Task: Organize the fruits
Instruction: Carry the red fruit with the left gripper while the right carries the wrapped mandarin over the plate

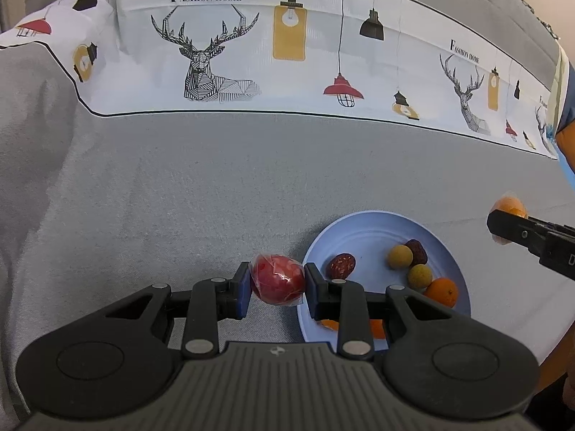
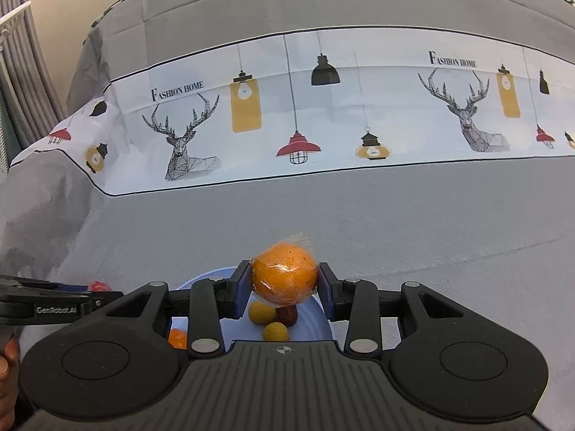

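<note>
Blocking the near side of the blue plate, the left gripper hides part of an orange piece behind its linkage, so only slivers of that fruit show. Its blue pads are closed onto a red fruit wrapped in crinkled clear film, held just left of the plate's rim and above the grey cloth. On the smooth, round plate lie two matte yellow balls, a dark wrinkled fruit, a speckled dark red piece and a glossy small orange.

From the right wrist camera, the right gripper is clamped on a round orange in shiny plastic wrap, held over the plate, most of which is covered by the gripper body. In the left wrist view this orange is half hidden behind a black finger at the right edge.

A white band printed with deer heads, hanging lamps and "Fashion Home" lettering crosses the cloth, which looks softly woven. Whether either fruit touches the surface below cannot be told.
</note>
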